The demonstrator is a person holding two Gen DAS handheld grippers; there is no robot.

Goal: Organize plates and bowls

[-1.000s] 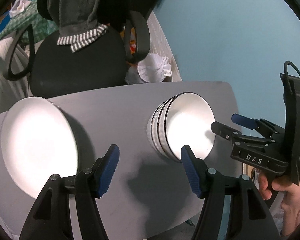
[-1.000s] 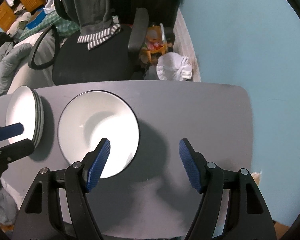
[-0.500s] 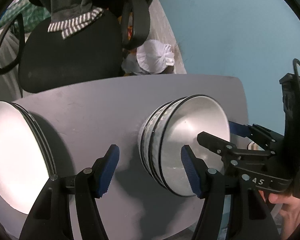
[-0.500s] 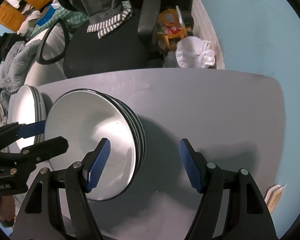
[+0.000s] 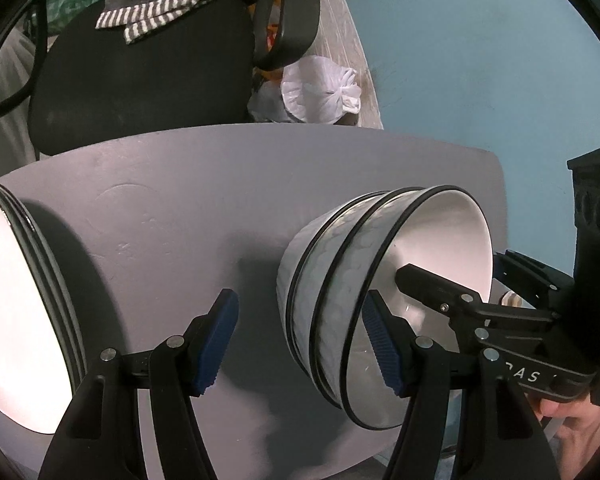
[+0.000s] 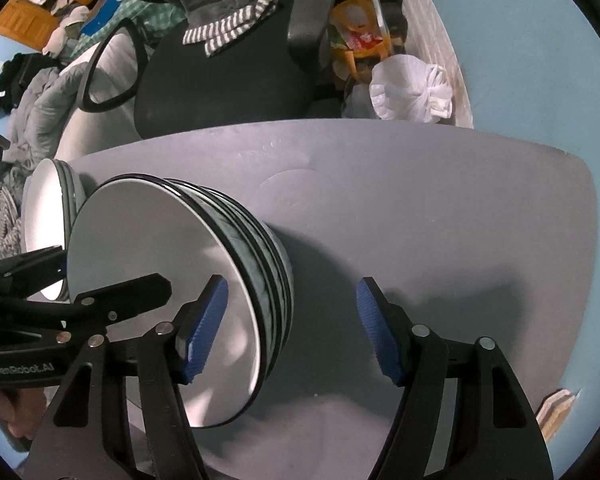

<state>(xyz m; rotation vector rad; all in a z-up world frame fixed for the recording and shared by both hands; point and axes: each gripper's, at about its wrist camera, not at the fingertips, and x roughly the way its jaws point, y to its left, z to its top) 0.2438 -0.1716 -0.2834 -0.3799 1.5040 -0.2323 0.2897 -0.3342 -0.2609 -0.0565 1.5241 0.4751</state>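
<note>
**A:** Right of centre in your left wrist view, the stack of bowls [image 5: 340, 280] stands on the grey table [image 5: 220, 184]; the stack of plates [image 5: 16, 312] fills the left edge. Why are both tools so close?

**B:** Your right gripper [image 6: 292, 328] is spread wide, one finger over the bowl mouth, one outside, probably to pinch the rim. Your left gripper [image 5: 300, 344] is also released, holding nothing, its right pad beside the wall, likely to steady the stack.
</note>
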